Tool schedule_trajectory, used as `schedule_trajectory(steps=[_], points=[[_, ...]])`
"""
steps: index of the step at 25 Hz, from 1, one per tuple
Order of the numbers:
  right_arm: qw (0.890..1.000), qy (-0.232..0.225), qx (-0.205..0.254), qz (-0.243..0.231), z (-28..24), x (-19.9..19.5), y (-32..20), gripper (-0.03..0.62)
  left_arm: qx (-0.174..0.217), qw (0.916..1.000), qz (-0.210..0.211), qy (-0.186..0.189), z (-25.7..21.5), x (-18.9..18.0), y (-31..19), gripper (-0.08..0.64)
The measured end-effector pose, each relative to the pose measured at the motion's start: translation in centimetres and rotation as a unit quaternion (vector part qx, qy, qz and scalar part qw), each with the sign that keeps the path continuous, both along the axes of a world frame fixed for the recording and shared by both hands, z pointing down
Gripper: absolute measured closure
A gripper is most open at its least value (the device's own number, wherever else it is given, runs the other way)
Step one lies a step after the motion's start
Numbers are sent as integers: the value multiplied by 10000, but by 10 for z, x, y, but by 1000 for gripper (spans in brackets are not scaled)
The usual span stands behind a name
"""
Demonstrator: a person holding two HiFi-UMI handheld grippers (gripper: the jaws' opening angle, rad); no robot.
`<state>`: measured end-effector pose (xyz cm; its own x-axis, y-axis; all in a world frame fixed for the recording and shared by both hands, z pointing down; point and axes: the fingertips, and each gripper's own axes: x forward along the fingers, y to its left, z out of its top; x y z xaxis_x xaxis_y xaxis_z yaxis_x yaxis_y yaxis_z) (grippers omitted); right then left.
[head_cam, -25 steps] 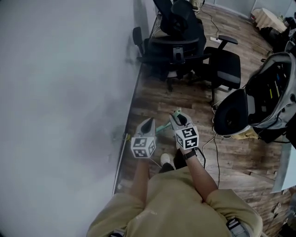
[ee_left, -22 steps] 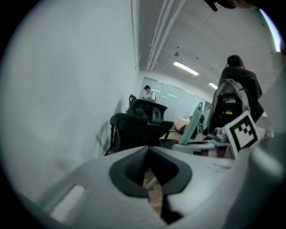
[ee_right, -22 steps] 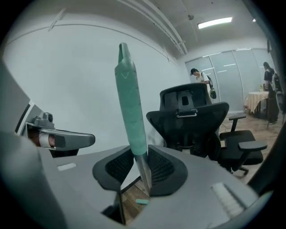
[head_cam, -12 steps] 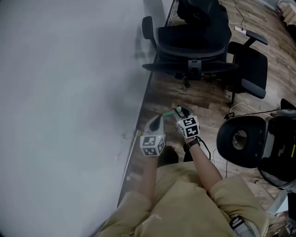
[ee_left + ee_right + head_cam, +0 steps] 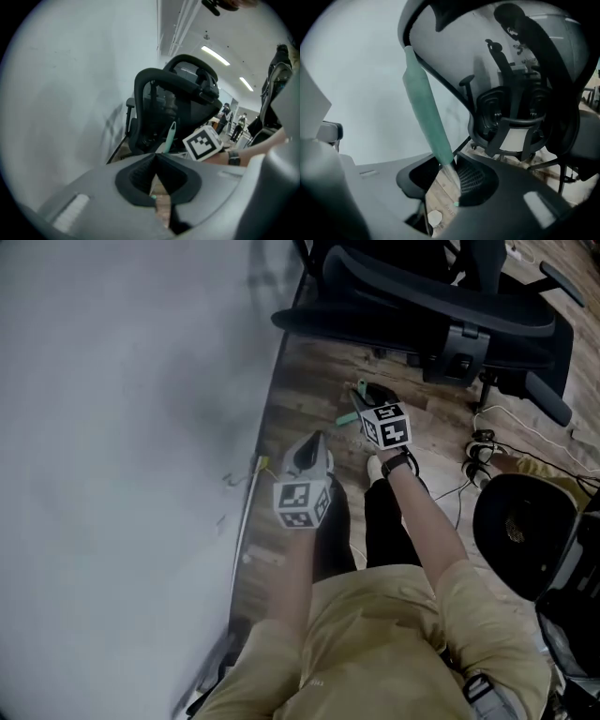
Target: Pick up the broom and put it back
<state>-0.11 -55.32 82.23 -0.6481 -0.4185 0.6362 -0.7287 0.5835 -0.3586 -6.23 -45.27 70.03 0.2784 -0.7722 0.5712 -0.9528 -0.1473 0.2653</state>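
Observation:
The broom shows as a teal handle (image 5: 425,105) that runs into a thin metal pole between the jaws of my right gripper (image 5: 452,165). The pads press on it where grip and pole meet; the handle leans up and left. In the head view a short teal stretch of the handle (image 5: 346,417) sticks out beside the right gripper (image 5: 364,390), low over the wooden floor. The broom's head is hidden. My left gripper (image 5: 314,440) hangs to its left near the wall, its jaw tips meeting, nothing seen between them (image 5: 156,157). From there the handle (image 5: 169,137) stands just ahead.
A black office chair (image 5: 441,306) stands right in front of both grippers, with its base near the right gripper. The grey wall (image 5: 122,427) runs along the left. Cables (image 5: 483,448) lie on the floor at the right beside a round black object (image 5: 520,531). My legs are below.
Both grippers have sunk toward the floor and moved forward to the chair's base, the broom handle going along with the right one. The left gripper stays shut beside it.

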Motion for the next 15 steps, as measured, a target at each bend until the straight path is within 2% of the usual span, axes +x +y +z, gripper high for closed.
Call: schedule_trajectory(steps=[5,9,13,15], points=[[9977,-460,169,468,44,-32,-59,480,1,9999,149,-7,42,-28,-17,560],[9945,-656,162,803,61,-42,-104,482,-82,9999,24,141,59,-46,-15,558],[9844,-913,-207,1488,86,-47,-140,468,-181,9997,7,146,69,-64,-11,560],[9798,-1055,-285,1678,98,-51,-149,463,-216,9997,37,109,75,-71,-9,560]])
